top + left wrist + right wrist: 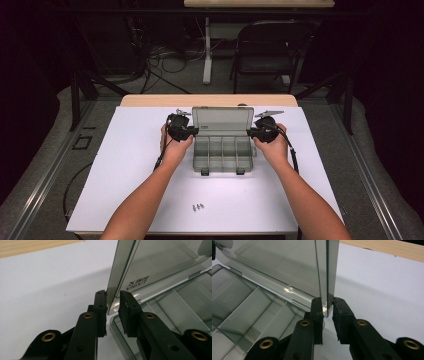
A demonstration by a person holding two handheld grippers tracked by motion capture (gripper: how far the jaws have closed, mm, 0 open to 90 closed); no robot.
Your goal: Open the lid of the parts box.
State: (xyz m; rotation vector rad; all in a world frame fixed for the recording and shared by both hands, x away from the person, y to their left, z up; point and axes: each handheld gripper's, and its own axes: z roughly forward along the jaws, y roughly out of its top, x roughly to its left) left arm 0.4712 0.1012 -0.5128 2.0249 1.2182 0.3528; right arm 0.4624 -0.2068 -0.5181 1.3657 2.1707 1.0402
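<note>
At the far middle of the table (150, 190) stands a grey plastic box (222, 152), its tray flat on the white surface and its lid (223, 121) raised nearly upright at the back. The work looks to be swinging that lid on its hinge, one gripper at each side edge. The left gripper (192, 131) sits at the lid's left edge: in the left gripper view the edge (117, 275) runs down between the jaws, which are narrow; the outer one lies against the plastic while the inner one seems to leave a slim gap, so a full pinch is uncertain. The right gripper (251, 132) is at the lid's right edge, and in the right gripper view the lid's edge (327, 272) stands between two narrow jaws that appear to touch it on both sides, a light hold. To do this step well, both hands should probably move together along the hinge's arc, at equal pace, so the thin lid does not twist; the grip should stay gentle, since the plastic is slick and could slip out. Keeping the jaws low, close to the hinge, risks levering the tray off the surface. Nearer the person than the box, well apart from it, lie a few small screws (198, 206).
</note>
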